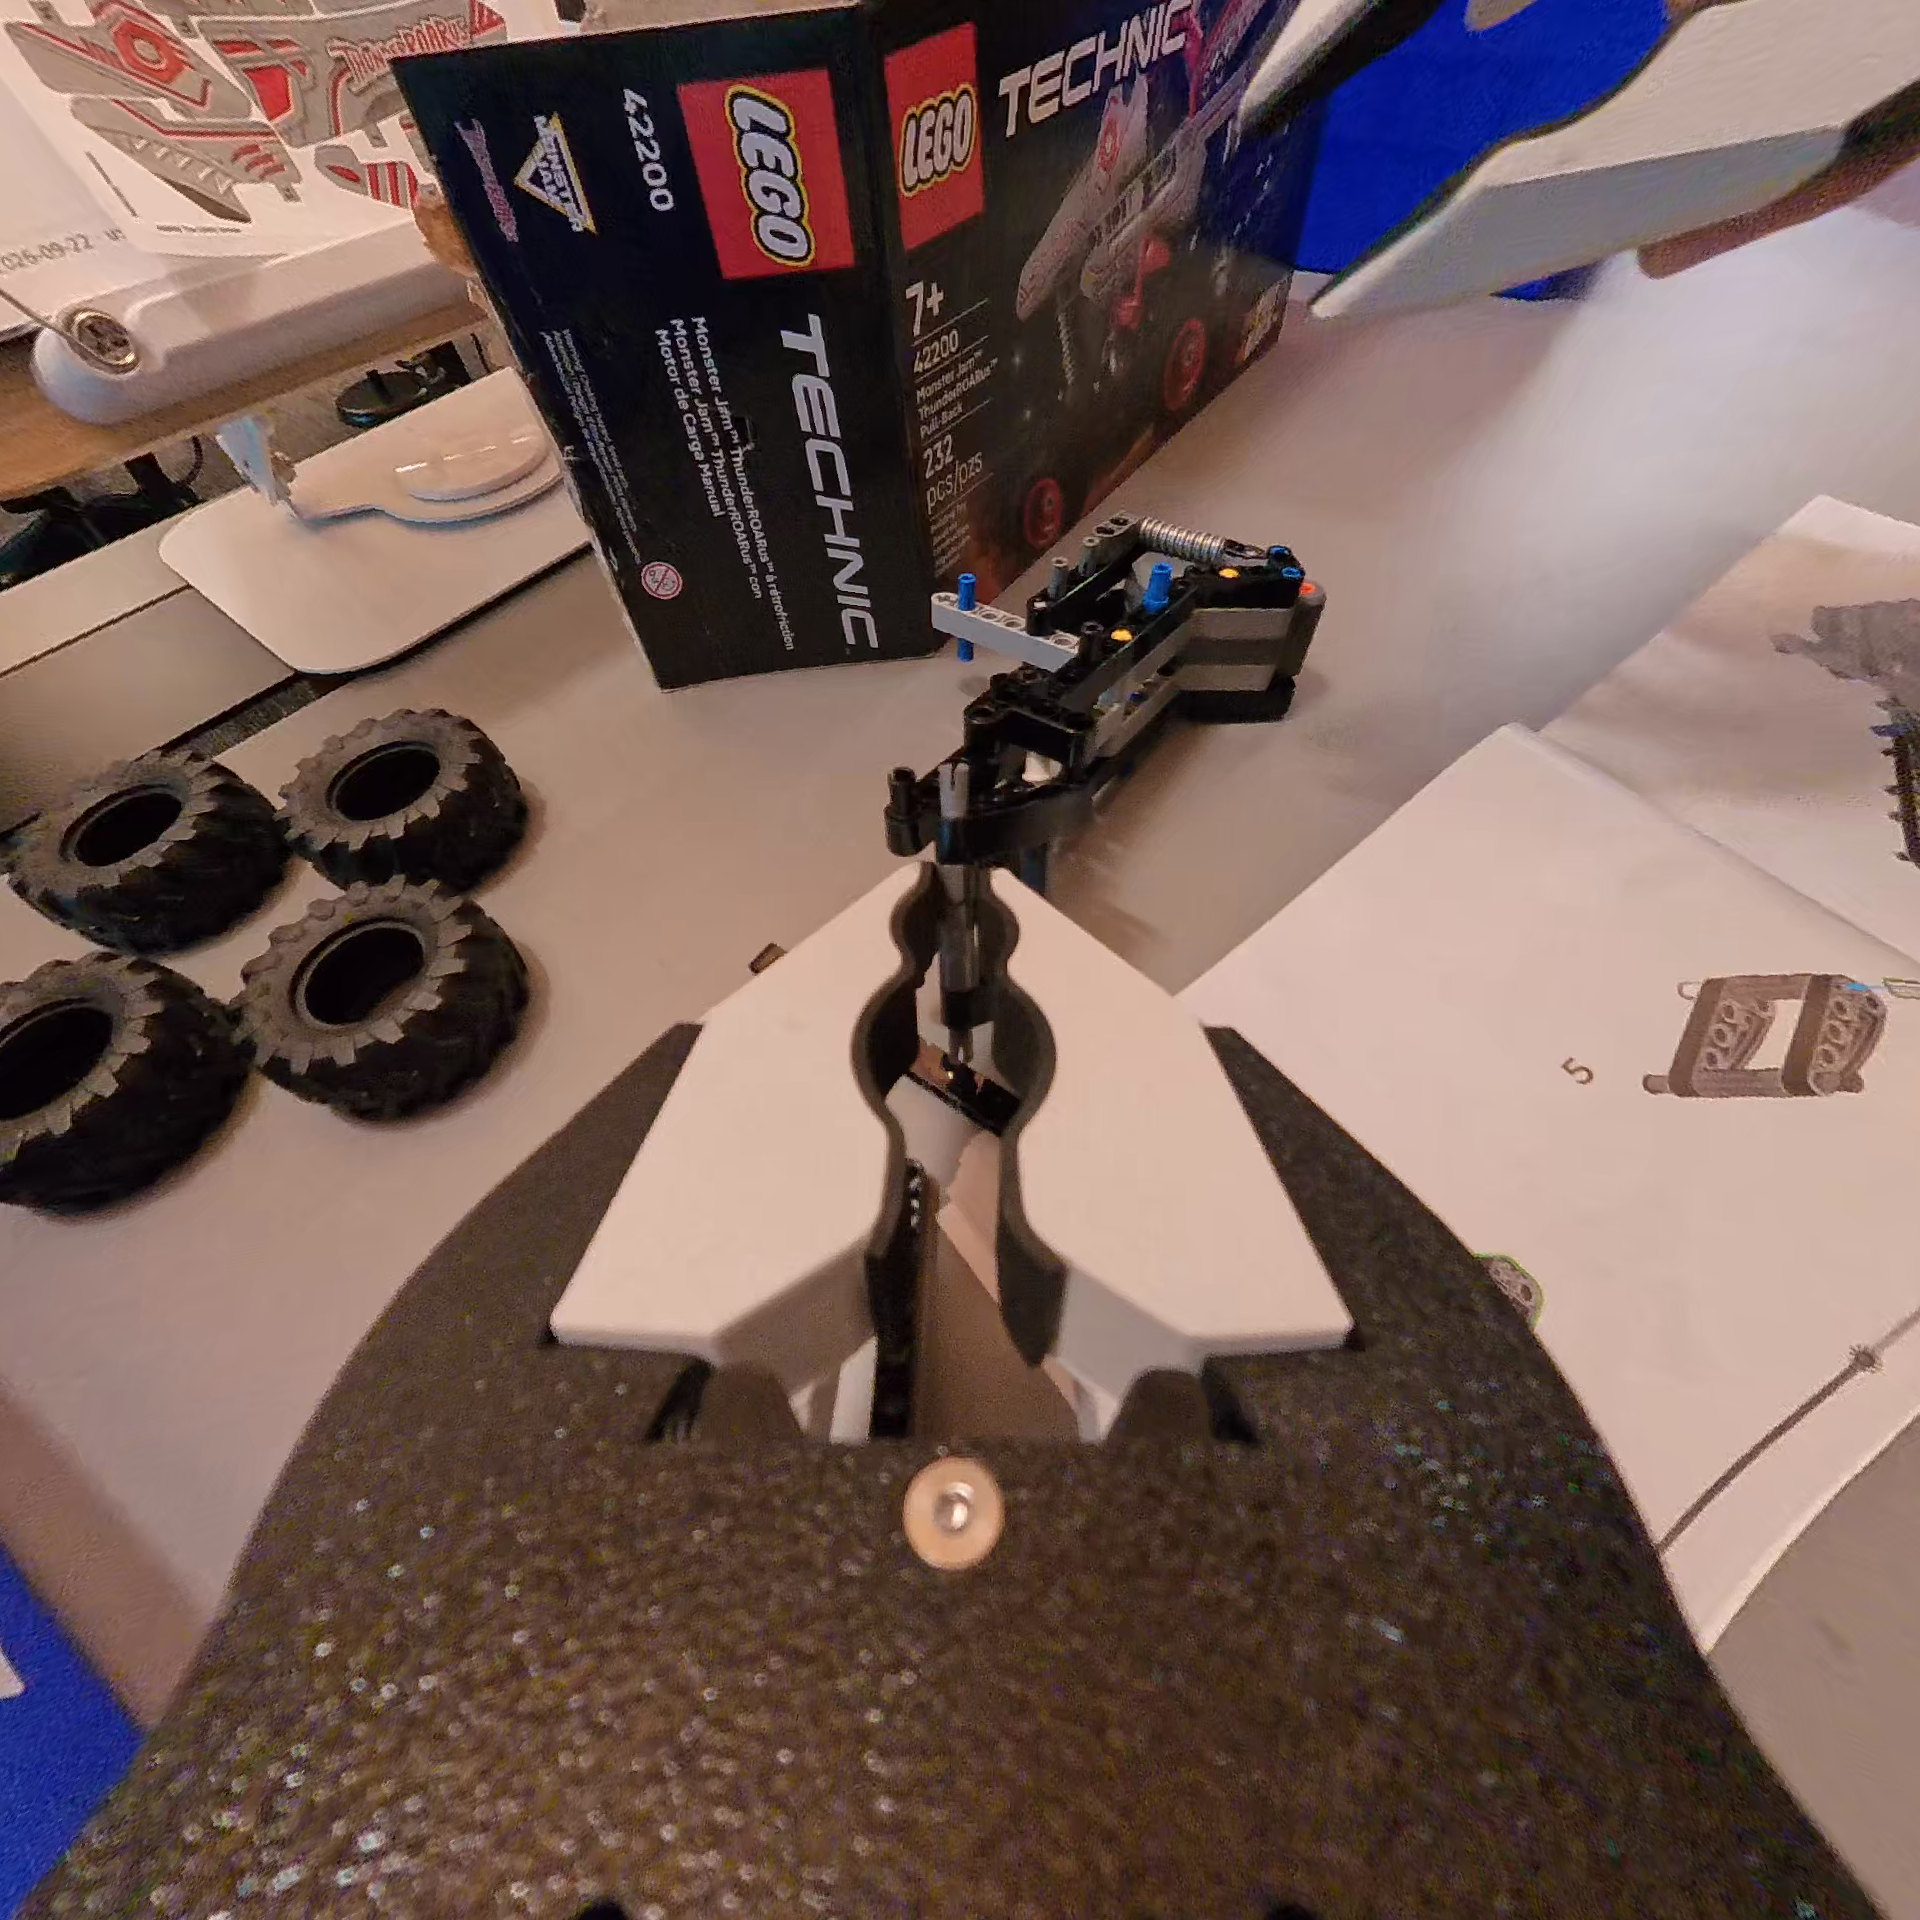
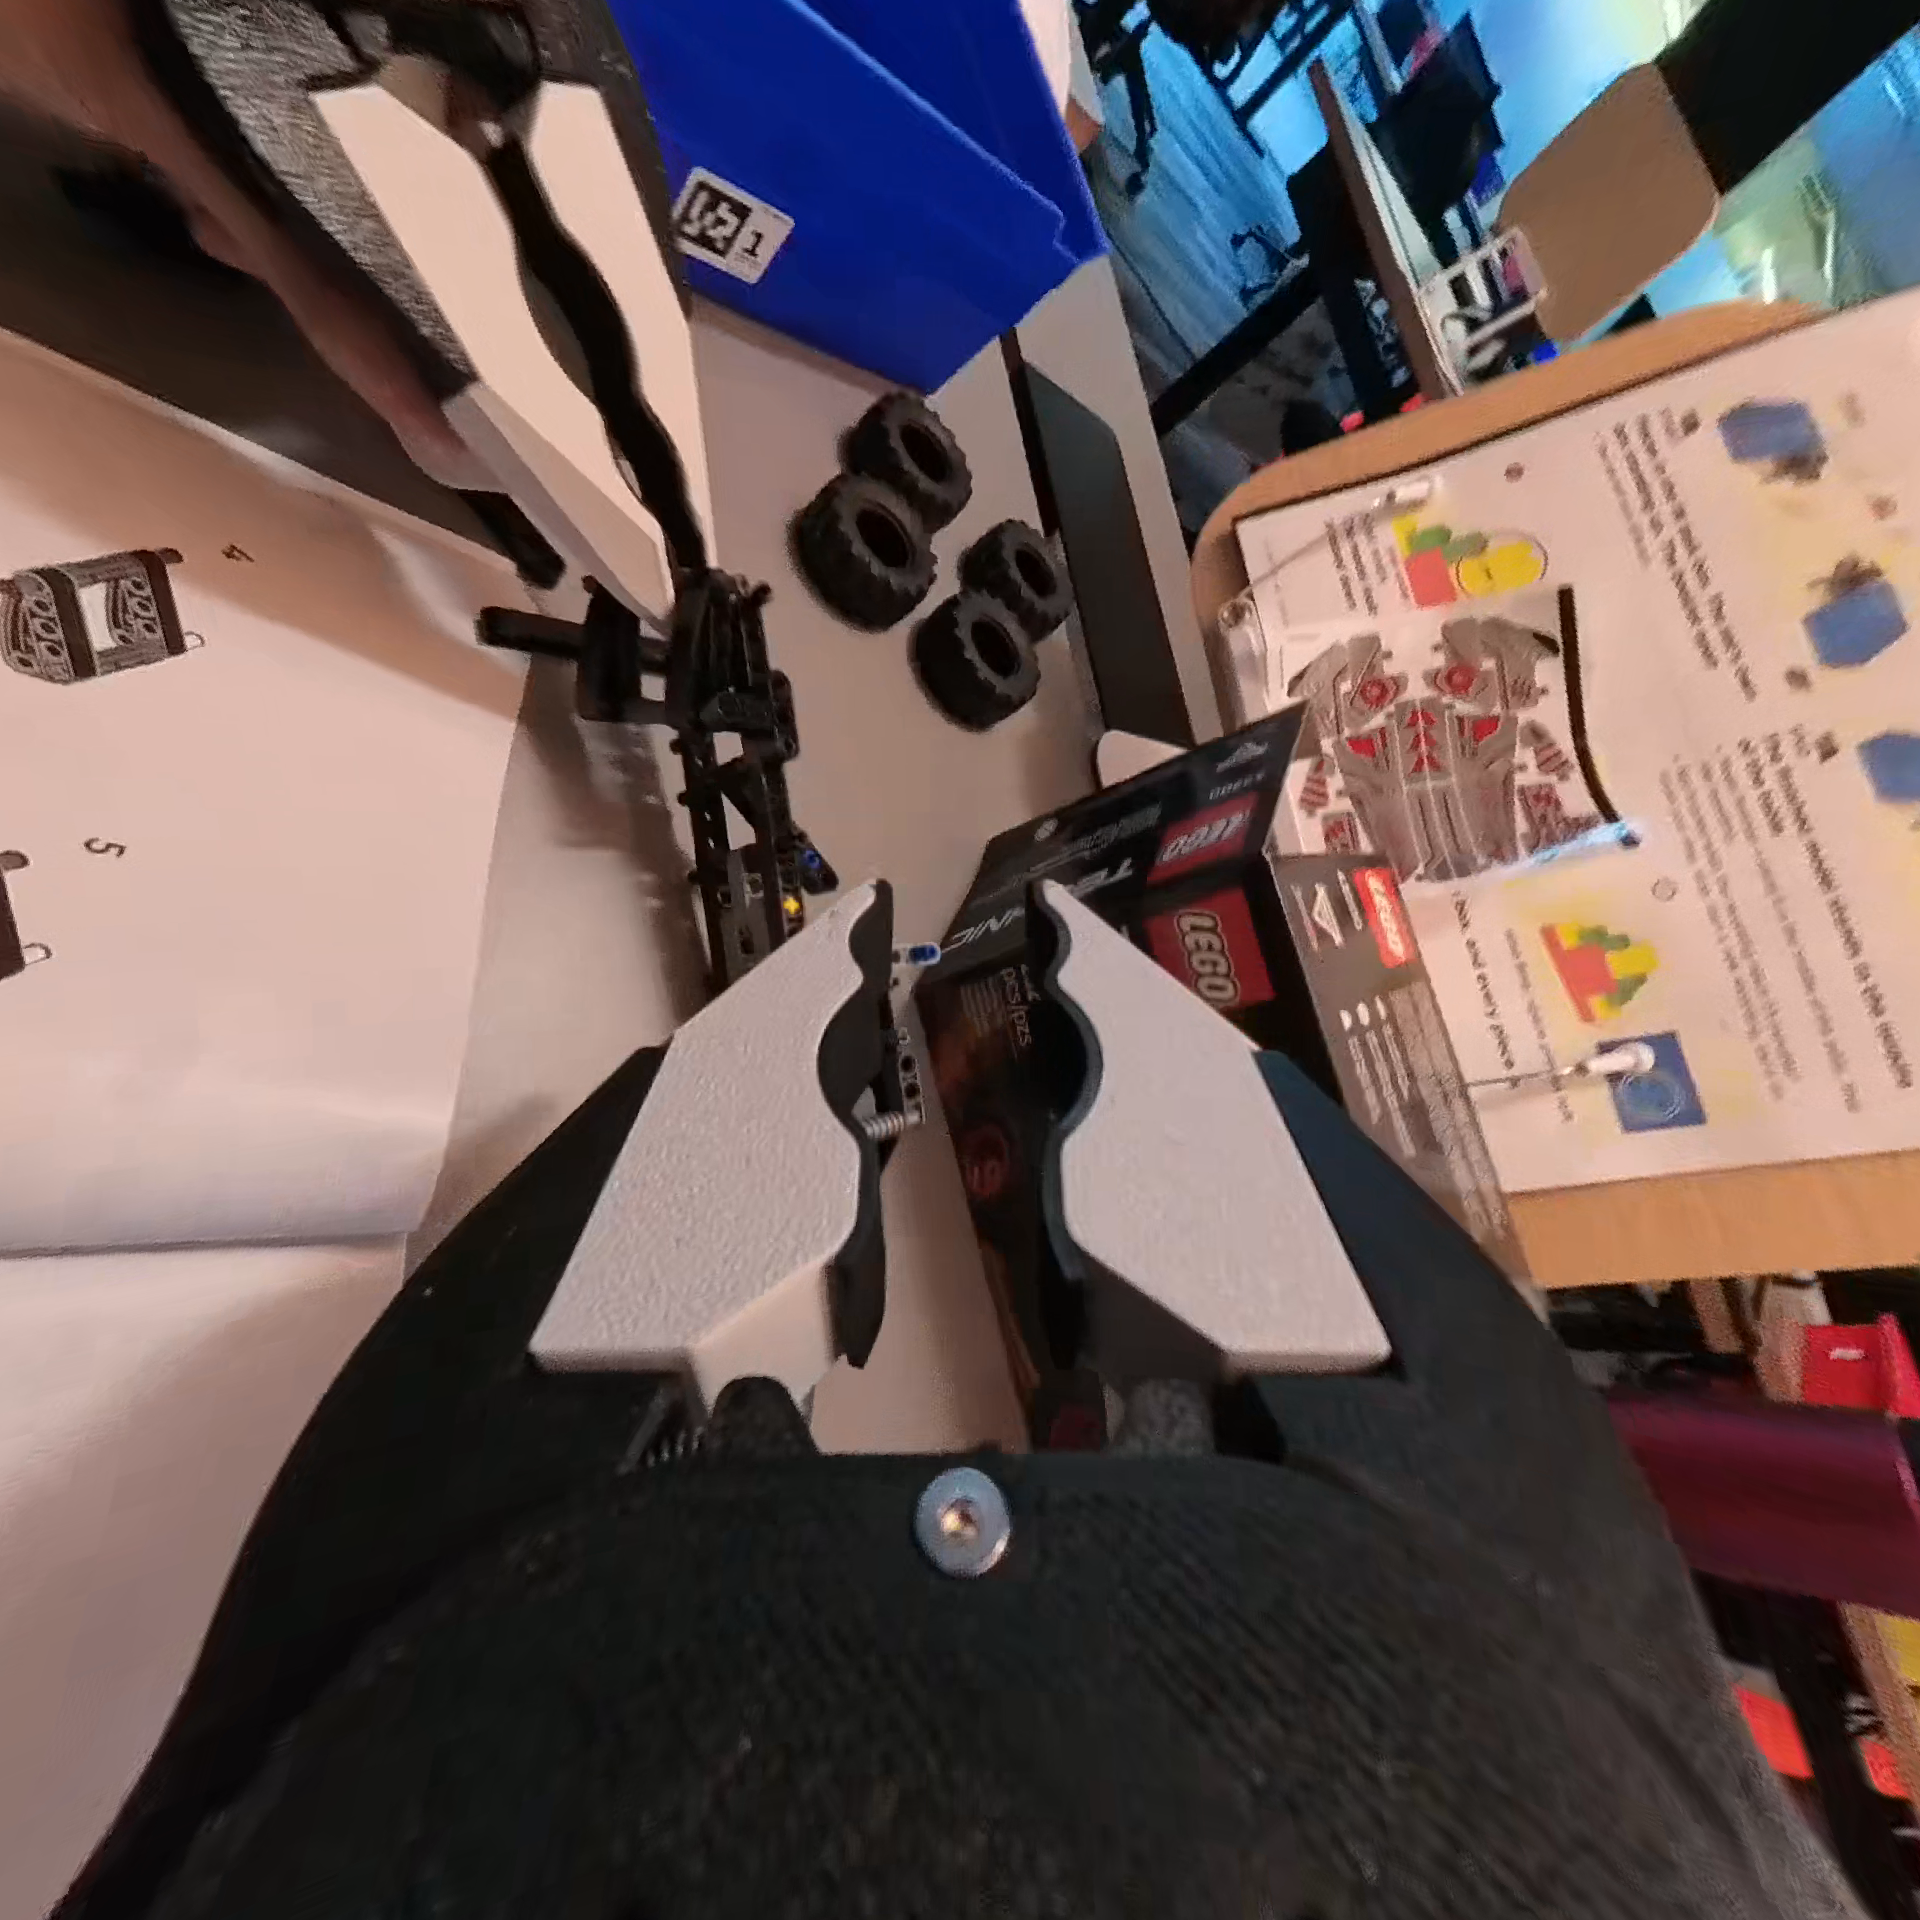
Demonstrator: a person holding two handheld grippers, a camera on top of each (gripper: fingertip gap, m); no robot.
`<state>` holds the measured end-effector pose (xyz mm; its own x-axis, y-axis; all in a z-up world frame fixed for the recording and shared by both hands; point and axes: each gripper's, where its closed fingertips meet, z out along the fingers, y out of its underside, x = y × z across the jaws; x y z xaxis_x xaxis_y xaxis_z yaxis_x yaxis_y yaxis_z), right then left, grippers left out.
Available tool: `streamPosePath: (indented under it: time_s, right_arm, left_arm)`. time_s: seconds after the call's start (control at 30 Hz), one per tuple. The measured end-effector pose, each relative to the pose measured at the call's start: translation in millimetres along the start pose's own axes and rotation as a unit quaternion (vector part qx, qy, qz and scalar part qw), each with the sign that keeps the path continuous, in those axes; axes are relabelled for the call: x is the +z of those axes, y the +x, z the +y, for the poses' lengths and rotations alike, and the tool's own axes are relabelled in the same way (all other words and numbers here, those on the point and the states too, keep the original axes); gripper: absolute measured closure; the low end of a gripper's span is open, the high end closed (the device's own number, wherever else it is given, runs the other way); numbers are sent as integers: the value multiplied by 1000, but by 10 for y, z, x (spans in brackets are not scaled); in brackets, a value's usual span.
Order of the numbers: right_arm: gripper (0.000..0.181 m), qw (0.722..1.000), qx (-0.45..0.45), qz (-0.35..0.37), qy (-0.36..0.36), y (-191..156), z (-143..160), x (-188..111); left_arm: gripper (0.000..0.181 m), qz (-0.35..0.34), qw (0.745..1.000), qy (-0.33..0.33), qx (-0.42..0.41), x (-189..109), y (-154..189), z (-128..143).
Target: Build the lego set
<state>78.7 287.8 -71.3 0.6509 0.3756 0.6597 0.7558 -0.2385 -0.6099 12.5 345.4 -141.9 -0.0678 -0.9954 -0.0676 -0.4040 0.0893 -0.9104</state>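
Observation:
The black and grey chassis assembly (image 1: 1132, 644) with a metal spring and blue pins lies on the grey table, pointing away from me. My left gripper (image 1: 956, 894) is shut on a grey rod at the chassis's near end. In the right wrist view the chassis (image 2: 738, 748) runs from the left gripper's fingers (image 2: 468, 312) toward my right gripper (image 2: 964, 914). The right gripper is open and empty. The chassis's spring end shows just beside its left finger; I cannot tell if they touch. One of the right gripper's fingers (image 1: 1621, 177) shows blurred at the top right.
Several black tyres (image 1: 384, 997) (image 2: 914, 582) lie to the left. The set's box (image 1: 769, 416) (image 2: 1205, 914) stands behind the chassis. The open instruction booklet (image 1: 1507, 1143) (image 2: 239, 935) lies to the right. A blue bin (image 2: 894, 177) and a sticker sheet (image 2: 1455, 748) lie farther off. Across from one pair of fingers to the other is roughly 12 cm.

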Motion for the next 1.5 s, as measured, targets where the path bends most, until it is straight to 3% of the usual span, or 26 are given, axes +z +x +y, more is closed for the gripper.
streamPosePath:
  time_s: [0.03,0.23,0.47,1.13,1.5]
  right_arm:
    - [159,1000,14,3,3,25,26,10]
    - [160,1000,7,-4,-28,80,263,51]
    - [160,999,22,-34,-25,29,320,90]
    - [160,996,32,-69,48,-48,-58,111]
    - [161,995,34,-86,44,-142,-47,195]
  left_arm:
    - [177,-1,1000,1,1,-1,-1,-2]
    - [177,-7,1000,3,7,-5,-2,-7]
    - [177,-9,1000,10,11,-19,3,-24]
    - [177,-34,999,10,41,-33,20,-20]
    - [177,-32,998,26,36,-104,34,-42]
